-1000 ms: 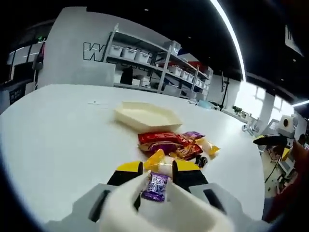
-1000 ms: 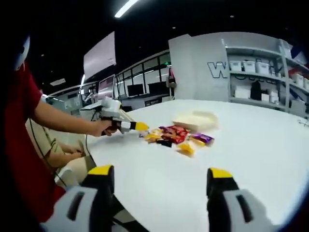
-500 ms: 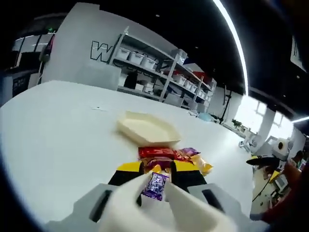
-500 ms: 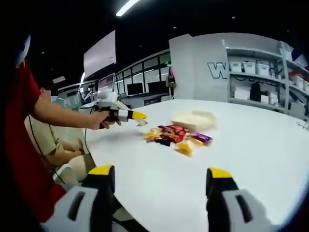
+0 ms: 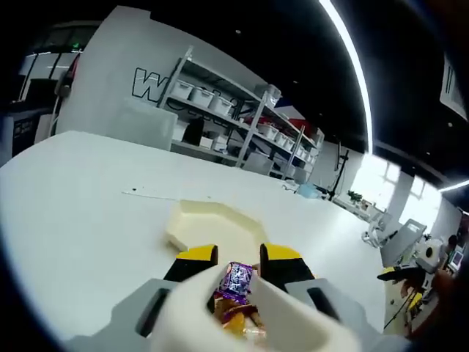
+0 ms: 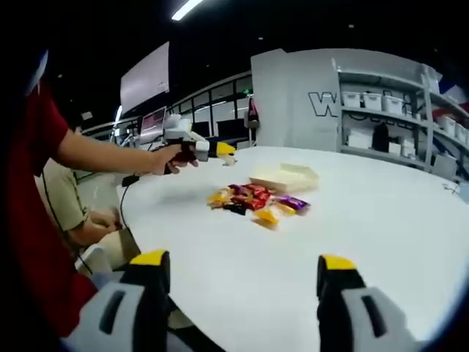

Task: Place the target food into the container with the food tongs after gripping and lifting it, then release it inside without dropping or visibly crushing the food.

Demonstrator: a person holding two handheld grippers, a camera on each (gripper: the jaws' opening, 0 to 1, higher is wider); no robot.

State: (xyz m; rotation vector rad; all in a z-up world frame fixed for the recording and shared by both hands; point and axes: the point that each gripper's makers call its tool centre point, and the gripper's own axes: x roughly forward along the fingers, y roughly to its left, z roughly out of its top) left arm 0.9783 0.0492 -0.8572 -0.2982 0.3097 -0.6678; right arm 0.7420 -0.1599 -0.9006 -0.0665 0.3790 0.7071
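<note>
Tongs [image 5: 236, 258] around purple candy [image 5: 237, 278], above container [image 5: 212, 228].

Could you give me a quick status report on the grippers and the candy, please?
Left gripper shut on tongs pinching purple candy, lifted, cream tray just ahead. Right gripper open, idle above table. Path looks unobstructed.

The right hand-held gripper [image 6: 238, 282] rises from the bottom of the right gripper view with its yellow-tipped jaws wide apart and nothing between them. Beyond it lies a white tabletop [image 6: 381, 227] with a heap of wrapped snacks [image 6: 253, 200] just beside a pale tray [image 6: 284, 177]. On the left, a hand [image 6: 167, 158] on a bare arm holds the left hand-held gripper [image 6: 223, 149] above the tabletop, near the snacks. Shelves [image 6: 388, 121] with bins stand behind.
</note>
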